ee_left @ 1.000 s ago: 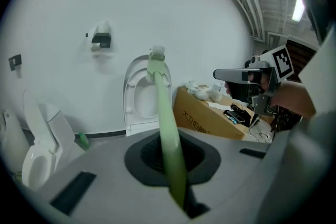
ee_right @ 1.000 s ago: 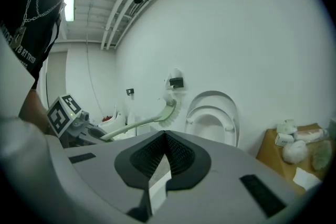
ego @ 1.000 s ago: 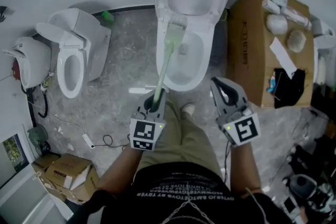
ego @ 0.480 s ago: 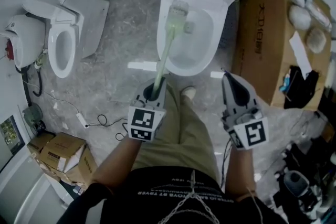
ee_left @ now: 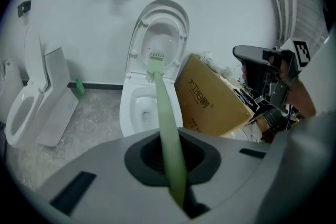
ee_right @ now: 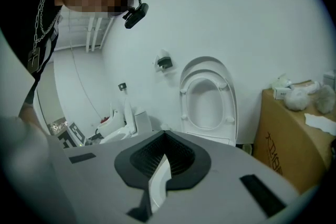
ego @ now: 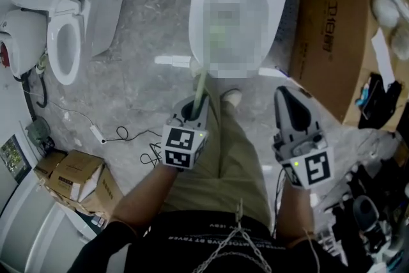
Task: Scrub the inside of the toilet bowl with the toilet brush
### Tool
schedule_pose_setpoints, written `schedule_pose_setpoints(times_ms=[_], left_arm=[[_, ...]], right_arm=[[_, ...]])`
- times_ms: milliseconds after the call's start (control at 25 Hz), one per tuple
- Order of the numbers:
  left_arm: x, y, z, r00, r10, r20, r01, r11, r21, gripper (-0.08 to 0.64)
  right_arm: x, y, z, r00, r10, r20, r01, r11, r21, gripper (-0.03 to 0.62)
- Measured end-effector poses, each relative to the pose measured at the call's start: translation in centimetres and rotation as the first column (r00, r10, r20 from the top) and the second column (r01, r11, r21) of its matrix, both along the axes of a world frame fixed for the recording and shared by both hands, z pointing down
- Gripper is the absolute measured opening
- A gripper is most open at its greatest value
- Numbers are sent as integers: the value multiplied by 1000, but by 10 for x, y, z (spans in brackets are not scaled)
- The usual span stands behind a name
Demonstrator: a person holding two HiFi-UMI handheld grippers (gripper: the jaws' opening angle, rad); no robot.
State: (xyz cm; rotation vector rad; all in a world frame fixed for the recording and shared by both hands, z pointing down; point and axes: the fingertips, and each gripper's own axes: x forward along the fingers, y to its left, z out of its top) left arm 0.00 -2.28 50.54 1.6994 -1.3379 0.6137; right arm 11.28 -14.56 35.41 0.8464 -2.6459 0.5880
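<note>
The toilet brush (ee_left: 160, 105) is pinched by its long green handle in the left claw (ee_left: 169, 157). Its head is pointed at the open toilet bowl (ee_left: 131, 113). Whether the bristles are pressed on the bowl cannot be told. The right claw (ee_right: 157, 170) is pressed together with nothing in it and is held apart from the bowl. For a good scrub, the handle should be pinched tightly, and the head pushed against the inner wall and swept round.
</note>
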Motion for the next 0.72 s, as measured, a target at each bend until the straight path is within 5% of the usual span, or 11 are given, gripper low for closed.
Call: schedule_pose_setpoints(times_ms=[480, 720], left_arm=[[11, 7, 86, 997, -27, -67, 17, 989, -147, 2], [23, 1, 128, 969, -154, -191, 96, 954, -285, 2]], right_arm=[[-17, -2, 59, 999, 5, -35, -7, 998, -56, -8], [-26, -17, 73, 999, 11, -47, -13, 998, -54, -8]])
